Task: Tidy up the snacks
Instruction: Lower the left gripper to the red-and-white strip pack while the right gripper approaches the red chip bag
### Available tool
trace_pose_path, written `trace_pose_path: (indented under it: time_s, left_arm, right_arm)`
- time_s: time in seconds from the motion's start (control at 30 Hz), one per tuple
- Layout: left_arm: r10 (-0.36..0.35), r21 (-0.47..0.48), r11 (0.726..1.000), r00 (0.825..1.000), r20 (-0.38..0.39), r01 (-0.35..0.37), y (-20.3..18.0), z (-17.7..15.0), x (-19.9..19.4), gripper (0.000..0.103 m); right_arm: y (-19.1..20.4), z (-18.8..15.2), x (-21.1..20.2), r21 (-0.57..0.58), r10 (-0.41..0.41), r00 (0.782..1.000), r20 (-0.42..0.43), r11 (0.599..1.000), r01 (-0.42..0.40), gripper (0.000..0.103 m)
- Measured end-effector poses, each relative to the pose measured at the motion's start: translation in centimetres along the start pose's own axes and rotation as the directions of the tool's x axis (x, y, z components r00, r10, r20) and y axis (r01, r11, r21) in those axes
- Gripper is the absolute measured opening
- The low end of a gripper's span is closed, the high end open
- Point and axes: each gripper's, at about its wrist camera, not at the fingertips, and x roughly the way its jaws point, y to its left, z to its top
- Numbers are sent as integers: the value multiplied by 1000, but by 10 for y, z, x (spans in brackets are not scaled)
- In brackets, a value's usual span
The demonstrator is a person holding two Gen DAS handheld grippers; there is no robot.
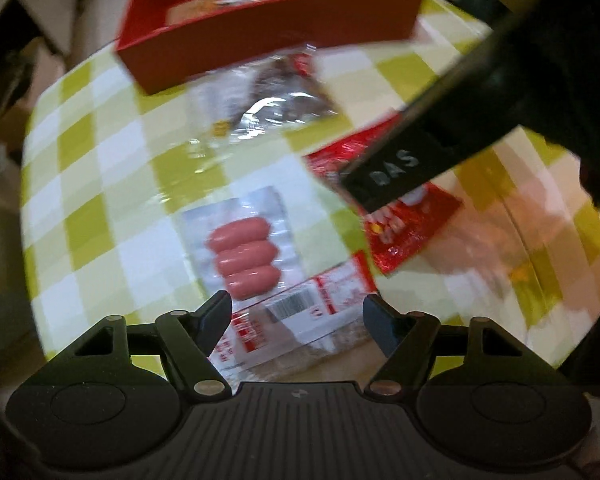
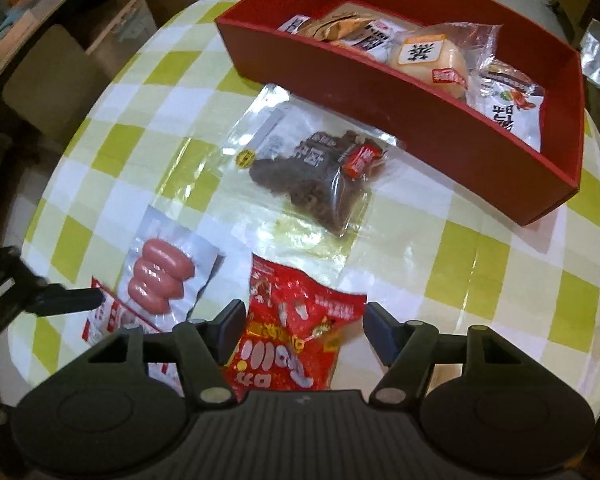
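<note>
Right wrist view — both grippers' fingers [image 2: 374, 330] parted, holding nothing — red packet [image 2: 300, 336] between.

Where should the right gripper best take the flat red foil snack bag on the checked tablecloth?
Take the flat red foil snack bag from above, across its narrow width near the middle. It lies flat between the open fingers of the right gripper, long sides facing them, so closing there would probably pinch it.
</note>
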Motion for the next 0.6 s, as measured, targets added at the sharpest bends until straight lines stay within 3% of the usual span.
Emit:
trace_pose_path:
  time_s: [0.2, 0.47, 0.57, 0.6]
  left_arm:
    - [61, 164, 985, 997, -50, -52, -22, -6, 16, 77]
    - [113, 260, 962, 988, -101, -83, -36, -27, 33, 79]
    - [100, 267, 961, 989, -110, -68, -43, -37, 32, 77]
    - [64, 262, 965, 990, -125, -29, -46, -41, 29, 77]
  right_arm:
    - [0, -5, 11, -22, -38, 999, -35, 999, 37, 72]
    - [5, 1, 16, -39, -52, 998, -41, 998, 51, 73]
    - [2, 1, 16, -38, -49, 998, -50, 998, 47, 73]
    - [1, 0, 16, -38, -48, 997, -53, 998, 46, 73]
